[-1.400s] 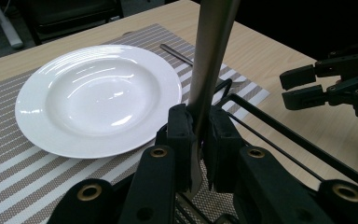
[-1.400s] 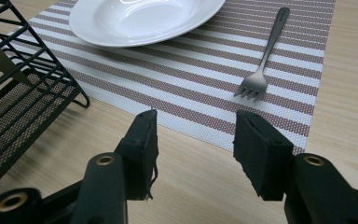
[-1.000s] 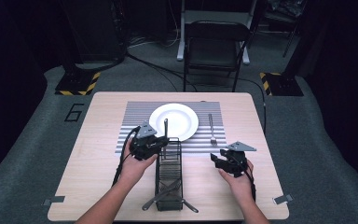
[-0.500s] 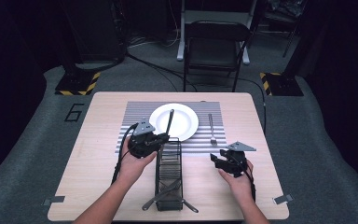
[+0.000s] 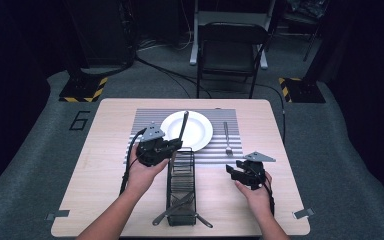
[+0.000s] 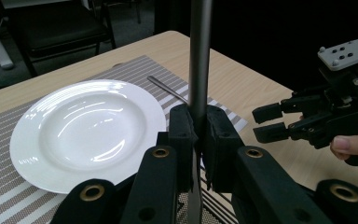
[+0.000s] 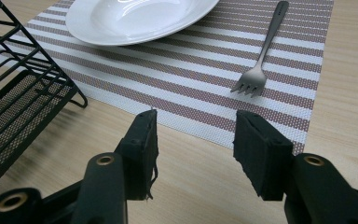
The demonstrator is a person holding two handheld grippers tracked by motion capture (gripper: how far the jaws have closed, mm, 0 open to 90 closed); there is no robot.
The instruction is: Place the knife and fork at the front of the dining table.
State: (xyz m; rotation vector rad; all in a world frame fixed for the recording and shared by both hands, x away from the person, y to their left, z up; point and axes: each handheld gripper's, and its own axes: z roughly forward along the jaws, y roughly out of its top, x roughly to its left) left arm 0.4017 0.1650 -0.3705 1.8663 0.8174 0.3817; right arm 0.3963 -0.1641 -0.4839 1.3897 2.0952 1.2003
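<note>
One marking is legible. A large dark numeral "6" (image 5: 80, 120) is printed on the grey floor covering (image 5: 40, 150), just beside the left edge of the wooden table (image 5: 105, 165) in the high view. The numeral stands near the table's far left corner and reads upright from the camera side.

Yellow-and-black diagonal hazard stripes mark two dark base plates on the floor beyond the table: one at the far left (image 5: 84, 89), one at the far right (image 5: 300, 89). These stripes carry no lettering.

The white plate (image 6: 23, 154) shows a faint mark near its rim in the left gripper view; it cannot be read.
</note>
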